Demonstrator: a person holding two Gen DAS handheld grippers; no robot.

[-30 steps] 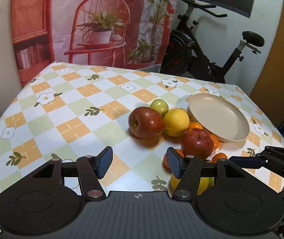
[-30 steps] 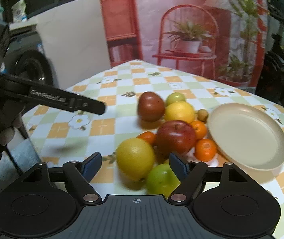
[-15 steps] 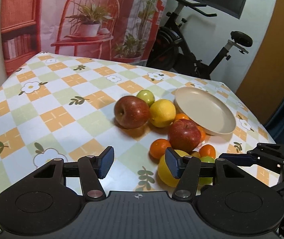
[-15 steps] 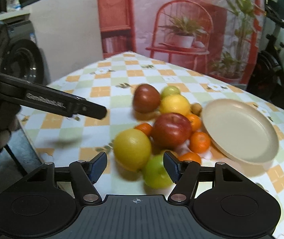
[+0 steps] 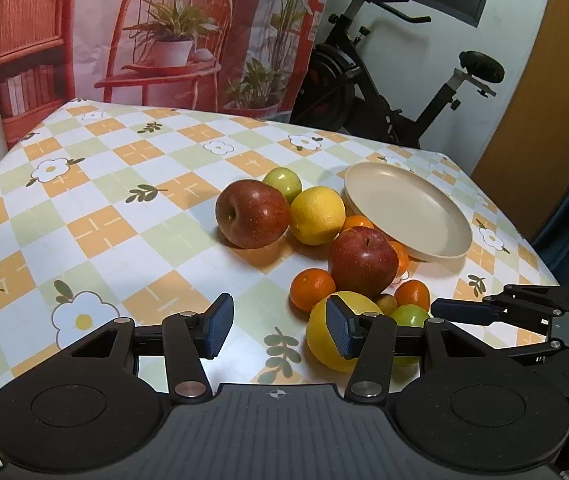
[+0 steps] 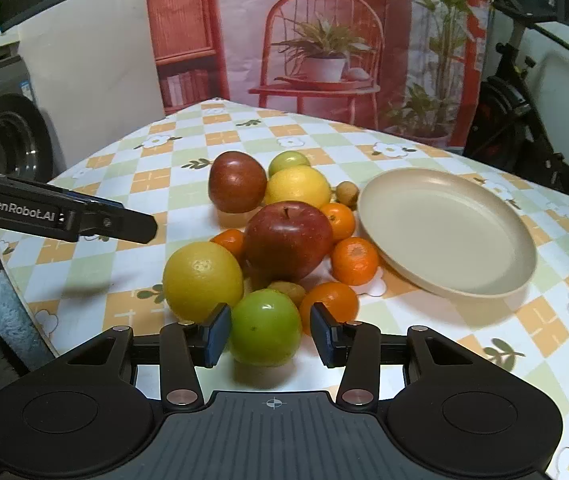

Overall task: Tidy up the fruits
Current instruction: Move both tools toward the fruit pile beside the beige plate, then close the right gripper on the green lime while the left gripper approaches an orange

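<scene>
A pile of fruit lies on the checked tablecloth beside an empty beige plate (image 6: pixel 444 232) (image 5: pixel 404 208). The pile holds two red apples (image 6: pixel 286 240) (image 6: pixel 238 186), two big yellow citrus fruits (image 6: pixel 202 280) (image 6: pixel 298 186), several tangerines (image 6: pixel 354 260) and a green apple (image 6: pixel 264 326). My right gripper (image 6: pixel 270 334) straddles the green apple and its jaws are closing. The left pad is at the apple's skin; a gap shows on the right. My left gripper (image 5: pixel 278 330) hovers over bare cloth left of the pile, jaws closing on nothing. The near yellow citrus (image 5: pixel 320 336) sits behind its right finger.
The table's near edge runs just below both grippers, and a table corner lies beyond the plate. An exercise bike (image 5: pixel 384 92) stands past the far right edge. A printed backdrop hangs behind the table. A finger of my left gripper (image 6: pixel 84 218) reaches in from the left of the right wrist view.
The right gripper's jaws have narrowed around the green apple as it sank slightly toward the pile. The left gripper's jaws have narrowed a little; it stayed about where it was.
</scene>
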